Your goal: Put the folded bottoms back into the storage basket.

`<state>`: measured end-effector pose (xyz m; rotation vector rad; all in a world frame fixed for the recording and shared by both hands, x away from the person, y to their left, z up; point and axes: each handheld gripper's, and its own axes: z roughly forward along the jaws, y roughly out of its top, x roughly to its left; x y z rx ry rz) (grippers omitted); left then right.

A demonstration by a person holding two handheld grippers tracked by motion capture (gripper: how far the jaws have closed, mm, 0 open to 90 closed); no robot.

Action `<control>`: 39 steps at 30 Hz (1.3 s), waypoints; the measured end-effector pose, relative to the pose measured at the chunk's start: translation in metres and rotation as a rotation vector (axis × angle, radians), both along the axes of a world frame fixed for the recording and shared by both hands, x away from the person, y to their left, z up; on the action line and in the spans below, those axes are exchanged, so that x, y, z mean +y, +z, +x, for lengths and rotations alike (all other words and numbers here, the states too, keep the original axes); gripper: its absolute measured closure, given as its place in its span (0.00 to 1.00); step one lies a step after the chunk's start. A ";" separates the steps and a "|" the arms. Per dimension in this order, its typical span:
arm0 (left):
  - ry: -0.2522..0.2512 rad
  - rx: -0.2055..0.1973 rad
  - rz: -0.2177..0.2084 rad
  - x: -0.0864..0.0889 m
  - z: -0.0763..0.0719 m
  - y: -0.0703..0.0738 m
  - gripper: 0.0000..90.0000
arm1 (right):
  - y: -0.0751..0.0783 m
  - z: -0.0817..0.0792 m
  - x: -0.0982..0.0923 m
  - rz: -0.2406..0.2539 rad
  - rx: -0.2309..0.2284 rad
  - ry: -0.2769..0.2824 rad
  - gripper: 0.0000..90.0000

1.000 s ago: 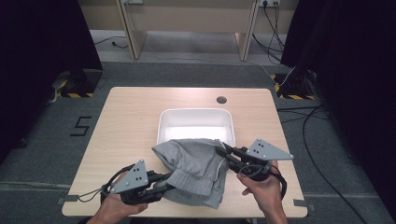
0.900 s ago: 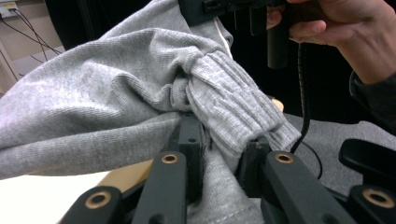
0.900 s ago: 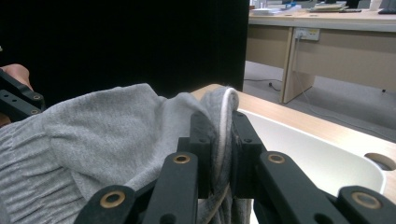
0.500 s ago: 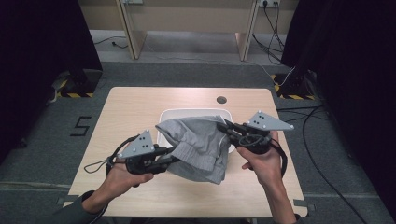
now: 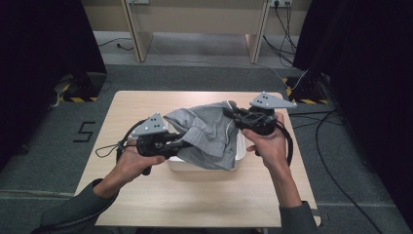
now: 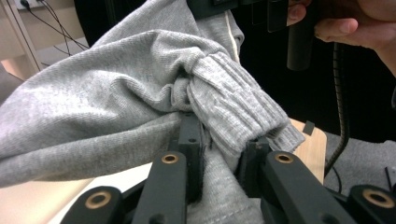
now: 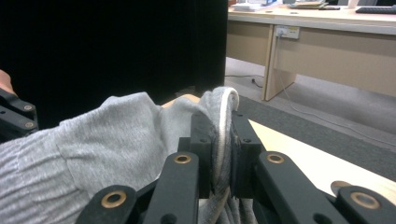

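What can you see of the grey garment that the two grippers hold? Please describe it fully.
The grey garment looks like soft knitted cotton with a ribbed cuff and a pale edge seam. It hangs crumpled between the left gripper and the right gripper, both shut on it, above the white tub.

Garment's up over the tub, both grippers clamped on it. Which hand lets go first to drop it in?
Probably left. The left gripper pinches the sweatshirt low, at the white tub. The right gripper clamps the top edge, carrying the hanging cloth, so it should lower last.
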<state>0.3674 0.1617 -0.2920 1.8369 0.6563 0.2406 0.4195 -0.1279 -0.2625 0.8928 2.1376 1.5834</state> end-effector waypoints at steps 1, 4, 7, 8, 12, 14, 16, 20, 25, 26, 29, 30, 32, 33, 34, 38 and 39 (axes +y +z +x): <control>0.002 0.005 0.000 -0.001 0.003 0.000 0.84 | 0.001 0.005 0.001 -0.005 -0.001 -0.001 0.92; 0.009 0.014 0.007 -0.006 0.013 -0.001 0.84 | 0.001 0.015 0.003 -0.010 0.008 -0.004 0.92; 0.017 0.031 0.012 -0.009 0.022 -0.006 0.84 | -0.003 0.026 0.005 -0.028 0.026 -0.013 0.92; 0.022 0.037 0.013 -0.010 0.024 -0.009 0.84 | -0.005 0.029 0.005 -0.033 0.032 -0.016 0.92; 0.036 0.077 -0.001 -0.011 0.036 -0.023 0.84 | -0.019 0.043 0.006 -0.036 0.069 -0.025 0.92; 0.045 0.091 0.005 -0.011 0.042 -0.031 0.84 | -0.028 0.050 0.006 -0.036 0.086 -0.033 0.92; 0.055 0.110 0.012 -0.011 0.047 -0.038 0.84 | -0.038 0.056 0.007 -0.039 0.108 -0.043 0.92; 0.067 0.136 0.030 -0.011 0.056 -0.053 0.84 | -0.055 0.067 0.011 -0.055 0.144 -0.057 0.92; 0.083 0.175 0.047 -0.010 0.064 -0.073 0.84 | -0.074 0.079 0.019 -0.073 0.185 -0.064 0.92; 0.088 0.182 0.047 -0.009 0.066 -0.076 0.84 | -0.078 0.081 0.021 -0.078 0.191 -0.063 0.92; 0.092 0.194 0.053 -0.007 0.068 -0.082 0.84 | -0.087 0.085 0.025 -0.084 0.204 -0.069 0.92; 0.092 0.199 0.060 -0.007 0.069 -0.083 0.84 | -0.090 0.086 0.026 -0.082 0.210 -0.068 0.92; 0.093 0.203 0.061 -0.007 0.070 -0.086 0.84 | -0.094 0.088 0.028 -0.089 0.212 -0.071 0.92; 0.093 0.208 0.066 -0.007 0.071 -0.087 0.84 | -0.095 0.088 0.028 -0.092 0.220 -0.071 0.92; 0.094 0.212 0.066 -0.006 0.071 -0.090 0.84 | -0.098 0.089 0.029 -0.093 0.219 -0.072 0.92; 0.089 0.237 0.074 -0.006 0.074 -0.097 0.83 | -0.107 0.090 0.030 -0.102 0.238 -0.073 0.92; 0.087 0.240 0.078 -0.006 0.075 -0.099 0.83 | -0.109 0.090 0.030 -0.105 0.247 -0.074 0.92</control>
